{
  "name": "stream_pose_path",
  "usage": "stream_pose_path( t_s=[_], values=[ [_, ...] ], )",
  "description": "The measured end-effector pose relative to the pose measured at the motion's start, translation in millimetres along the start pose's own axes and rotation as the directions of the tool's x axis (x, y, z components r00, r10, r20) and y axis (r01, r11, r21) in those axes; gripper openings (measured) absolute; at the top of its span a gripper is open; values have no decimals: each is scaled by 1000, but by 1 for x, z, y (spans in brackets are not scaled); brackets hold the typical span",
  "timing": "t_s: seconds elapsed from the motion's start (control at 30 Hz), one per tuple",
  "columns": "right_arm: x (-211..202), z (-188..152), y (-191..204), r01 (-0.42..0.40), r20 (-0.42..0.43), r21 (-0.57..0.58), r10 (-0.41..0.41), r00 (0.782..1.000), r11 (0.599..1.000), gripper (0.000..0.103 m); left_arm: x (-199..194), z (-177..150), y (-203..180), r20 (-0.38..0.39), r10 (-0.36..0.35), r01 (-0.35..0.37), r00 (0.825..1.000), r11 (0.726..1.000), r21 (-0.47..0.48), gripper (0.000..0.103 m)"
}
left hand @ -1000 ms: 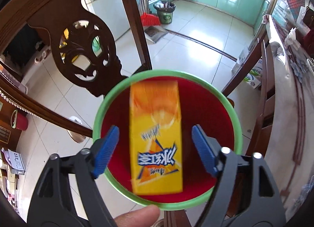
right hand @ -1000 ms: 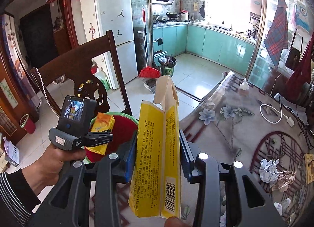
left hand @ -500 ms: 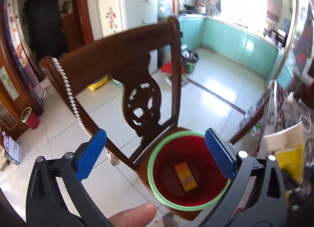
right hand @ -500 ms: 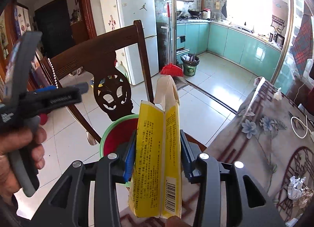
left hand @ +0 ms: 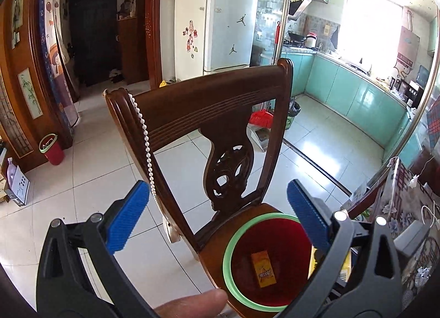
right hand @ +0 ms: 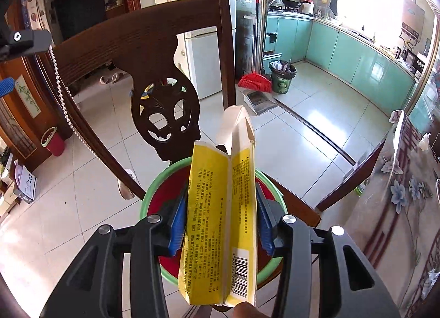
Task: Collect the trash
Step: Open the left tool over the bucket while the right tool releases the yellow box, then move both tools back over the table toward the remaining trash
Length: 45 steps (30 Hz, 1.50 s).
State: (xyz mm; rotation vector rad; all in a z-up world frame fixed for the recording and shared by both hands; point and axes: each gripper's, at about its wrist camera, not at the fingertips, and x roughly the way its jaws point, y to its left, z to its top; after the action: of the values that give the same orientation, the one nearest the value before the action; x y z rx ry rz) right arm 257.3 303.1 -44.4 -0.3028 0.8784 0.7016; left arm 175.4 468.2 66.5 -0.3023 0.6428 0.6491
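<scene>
A red bin with a green rim [left hand: 228, 252] stands on the seat of a dark wooden chair [left hand: 206, 106]. An orange drink carton [left hand: 263, 265] lies flat on the bin's bottom. My left gripper [left hand: 217, 216] hangs above and in front of the bin, open wide and empty. A flattened yellow box [right hand: 220, 221] with a torn white flap stands upright between the jaws of my right gripper [right hand: 221, 221]. These jaws are opening, but the blue pads [right hand: 177, 224] still touch the box's sides. The box hangs right over the bin's rim [right hand: 154, 188].
The table with a flowered cloth [right hand: 398, 194] lies to the right, with crumpled paper [left hand: 422, 274] on it. A white bead string [left hand: 145, 136] hangs from the chair back. A second red bin [left hand: 53, 148] stands on the tiled floor at left. A red broom [right hand: 253, 80] leans further back.
The orange carton dropped from between the left jaws into the bin; the left gripper opened wide and rose away. The right gripper carried the yellow box over the bin, and its jaws widened slightly.
</scene>
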Motion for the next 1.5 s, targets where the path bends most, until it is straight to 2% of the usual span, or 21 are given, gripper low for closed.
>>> stream_pose_path(
  t_s=[0.1,0.17,0.23,0.33,0.43,0.57,0.73,0.87,1.0,1.07,1.2,1.27,1.33,1.43,1.5],
  values=[
    [14,0,2,13,-21,1,-13,1000,1000,51,-1,0,0,6,4,-4,1000,1000,-1,98],
    [19,-1,2,21,-22,6,-21,1000,1000,63,-1,0,-2,10,6,-6,1000,1000,4,98],
    [21,0,1,25,-13,17,-25,1000,1000,86,-2,0,-5,14,7,-7,1000,1000,11,98],
    [20,2,-1,27,-5,28,-26,1000,999,97,-4,-1,-9,20,5,-5,1000,1000,21,98],
    [9,1,0,19,9,18,-19,1000,1000,96,-6,0,-13,28,8,-9,1000,999,36,98],
    [-21,-9,1,47,45,-25,-46,998,999,97,-11,1,-22,41,2,-4,999,999,54,98],
    [-76,-36,-14,108,94,22,-109,990,994,97,-25,0,-39,75,-7,1,997,996,89,98],
    [-132,-67,-30,161,149,61,-169,974,985,97,-44,-4,-58,104,-44,31,994,992,124,99],
    [-191,-103,-50,210,199,85,-224,954,974,97,-68,-6,-80,121,-111,93,986,984,149,99],
    [-216,-122,-62,233,197,99,-249,948,967,97,-80,-10,-95,127,-143,120,982,978,172,99],
    [-258,-163,-90,278,167,149,-301,939,949,97,-103,-26,-135,119,-223,189,968,951,243,99],
    [-280,-188,-111,248,153,216,-283,947,944,97,-113,-40,-156,103,-270,231,958,929,289,99],
    [-295,-211,-128,229,140,267,-273,952,936,97,-122,-58,-181,65,-318,279,946,898,341,99],
    [-319,-248,-156,286,108,316,-333,937,905,97,-134,-89,-216,8,-373,336,928,845,417,99],
    [-334,-272,-176,326,79,356,-376,923,876,97,-145,-114,-243,-36,-419,384,907,792,474,99]
  ],
)
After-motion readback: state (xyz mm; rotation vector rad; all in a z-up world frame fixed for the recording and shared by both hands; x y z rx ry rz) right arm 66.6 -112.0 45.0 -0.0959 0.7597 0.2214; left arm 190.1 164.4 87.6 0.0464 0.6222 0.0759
